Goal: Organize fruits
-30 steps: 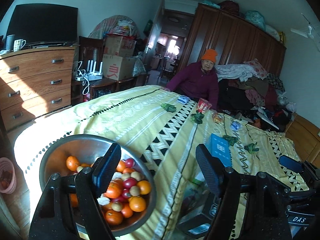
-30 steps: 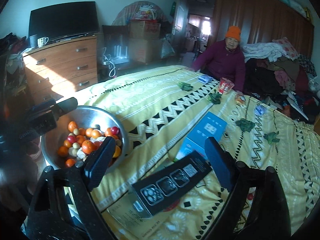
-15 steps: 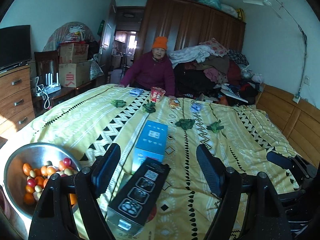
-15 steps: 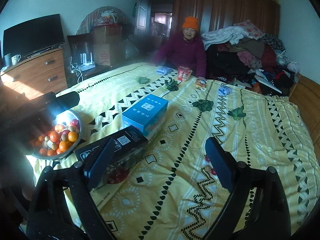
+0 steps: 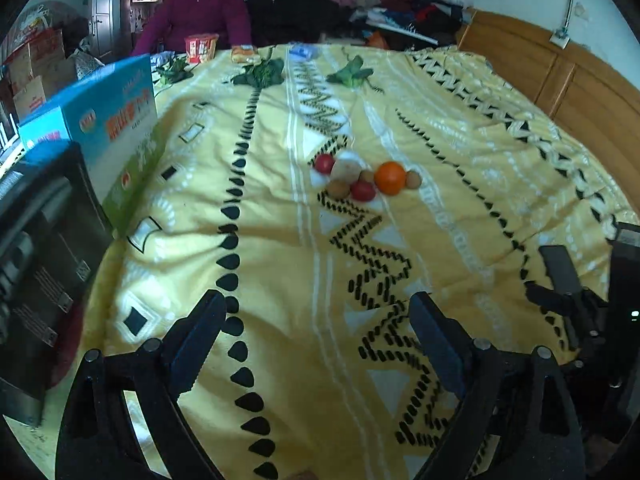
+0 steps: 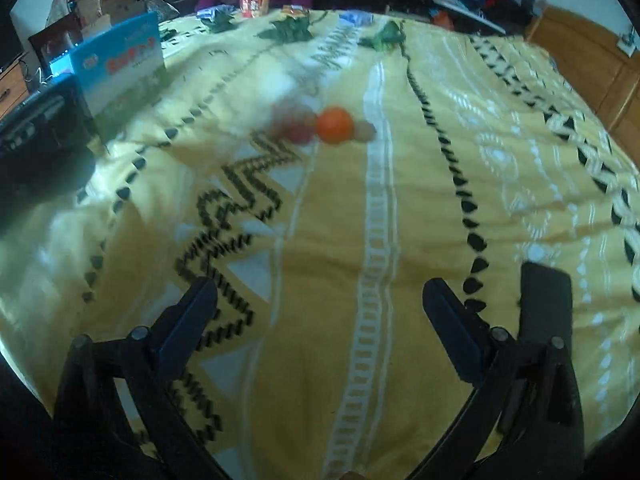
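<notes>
Yellow patterned bedding (image 5: 280, 272) is covering the whole work surface, and both grippers are hanging over bare cloth with nothing between their jaws. The left gripper (image 5: 316, 332) is standing wide, its jaws having just been opening; the right gripper (image 6: 320, 312) is likewise standing wide after just opening.

The fruits are lying in one small cluster near the middle of the bed, ahead of both grippers and well apart from them: an orange (image 5: 389, 177), two red fruits (image 5: 363, 191), a pale fruit (image 5: 346, 169) and a few small brown ones (image 5: 413, 179), touching or just beside one another. In the right wrist view the cluster is blurring, with only the orange reading clearly.

Nothing is standing between the grippers and the cluster. To the left of it, a blue carton (image 5: 100, 128) is standing upright, and a black box (image 5: 40, 248) is lying just beside the carton, nearer the camera.

At the far edge, green leafy items (image 5: 262, 72), a red snack cup (image 5: 201, 47) and small packets are lying scattered. A person in a purple top (image 5: 200, 12) is sitting behind them, and a wooden headboard (image 5: 560, 76) is bounding the right side
</notes>
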A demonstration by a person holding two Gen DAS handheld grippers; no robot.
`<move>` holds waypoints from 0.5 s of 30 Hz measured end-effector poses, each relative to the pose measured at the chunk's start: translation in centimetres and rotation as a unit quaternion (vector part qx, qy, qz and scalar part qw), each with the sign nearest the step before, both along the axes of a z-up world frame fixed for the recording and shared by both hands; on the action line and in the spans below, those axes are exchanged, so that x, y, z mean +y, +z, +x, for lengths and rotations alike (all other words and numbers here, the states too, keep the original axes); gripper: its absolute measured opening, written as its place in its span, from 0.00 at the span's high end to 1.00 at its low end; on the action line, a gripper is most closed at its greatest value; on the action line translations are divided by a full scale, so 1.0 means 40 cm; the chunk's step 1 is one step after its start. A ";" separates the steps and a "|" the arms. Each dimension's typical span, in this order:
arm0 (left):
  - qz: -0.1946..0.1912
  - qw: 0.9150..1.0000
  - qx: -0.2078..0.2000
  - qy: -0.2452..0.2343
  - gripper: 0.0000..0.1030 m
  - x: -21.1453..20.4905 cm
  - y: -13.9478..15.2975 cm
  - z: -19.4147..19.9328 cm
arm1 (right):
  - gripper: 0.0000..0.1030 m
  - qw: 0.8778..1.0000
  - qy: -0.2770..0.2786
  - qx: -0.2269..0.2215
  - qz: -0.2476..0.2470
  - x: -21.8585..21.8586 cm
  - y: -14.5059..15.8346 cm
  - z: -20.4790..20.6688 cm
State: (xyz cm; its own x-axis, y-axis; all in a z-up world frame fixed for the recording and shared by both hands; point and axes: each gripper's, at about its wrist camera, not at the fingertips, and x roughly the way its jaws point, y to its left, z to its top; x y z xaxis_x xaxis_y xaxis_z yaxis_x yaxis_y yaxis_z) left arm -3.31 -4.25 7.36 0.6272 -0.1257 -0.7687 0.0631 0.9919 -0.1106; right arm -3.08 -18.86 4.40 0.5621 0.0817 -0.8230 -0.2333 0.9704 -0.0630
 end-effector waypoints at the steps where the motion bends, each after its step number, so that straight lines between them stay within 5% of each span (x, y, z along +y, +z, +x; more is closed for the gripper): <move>1: 0.004 1.000 0.006 0.006 0.09 -0.002 -0.028 0.012 | 0.00 1.000 -0.006 0.004 0.000 -0.012 -0.016 0.002; 6: 0.025 0.998 0.041 0.030 0.09 0.008 -0.114 0.041 | 0.00 0.998 -0.039 0.026 0.035 -0.061 -0.087 0.028; 8: 0.027 0.998 0.055 0.026 0.00 0.003 -0.142 0.050 | 0.00 0.998 -0.045 0.013 0.047 -0.065 -0.094 0.025; 15: 0.032 0.998 0.048 0.029 0.00 0.002 -0.167 0.057 | 0.00 0.998 -0.043 0.002 0.052 -0.080 -0.101 0.017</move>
State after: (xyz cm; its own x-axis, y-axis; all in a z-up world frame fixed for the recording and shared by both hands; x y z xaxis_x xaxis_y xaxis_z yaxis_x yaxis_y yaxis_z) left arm -1.01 -4.19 0.69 0.5543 -0.0392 -0.8314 -0.0025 0.9988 -0.0488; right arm -2.41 -22.05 0.35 0.5682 0.1180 -0.8144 -0.1482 0.9882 0.0398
